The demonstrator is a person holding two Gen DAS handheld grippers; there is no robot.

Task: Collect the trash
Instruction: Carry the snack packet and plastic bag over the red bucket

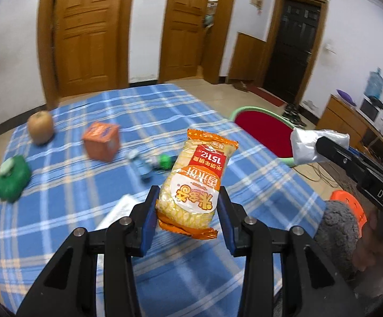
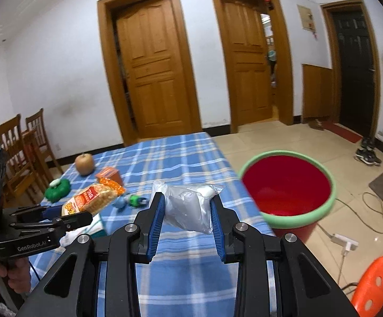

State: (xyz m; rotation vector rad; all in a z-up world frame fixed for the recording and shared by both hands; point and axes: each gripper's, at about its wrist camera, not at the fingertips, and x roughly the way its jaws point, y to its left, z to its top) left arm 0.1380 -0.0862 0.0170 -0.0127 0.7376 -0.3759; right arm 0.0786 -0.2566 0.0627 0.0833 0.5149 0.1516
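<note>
We have both pieces of trash in hand and are on the carry step. Our left hand-held gripper (image 1: 187, 206) is pinching an orange-and-yellow plastic snack packet (image 1: 195, 182) by its lower half, lifted clear above the blue plaid cloth of the desk (image 1: 165, 111). Our right hand-held gripper (image 2: 187, 211) is clamped on a crumpled clear plastic bag (image 2: 188, 207), also held off the desk, near its right edge.

The target looks to be the red plastic tub with a pale green rim (image 2: 288, 182), standing on the tiled floor just beside the desk on the right. The right gripper is the nearer of the two.

Next, in our judgement, both hands must swing rightward past the desk edge until each item hangs over the tub's opening, then let go. The bag is light and may drift, so we would drop it low.

A brown apple (image 1: 40, 126), an orange cardboard box (image 1: 101, 144) and a green lidded container (image 1: 11, 179) lie on the desk behind.
</note>
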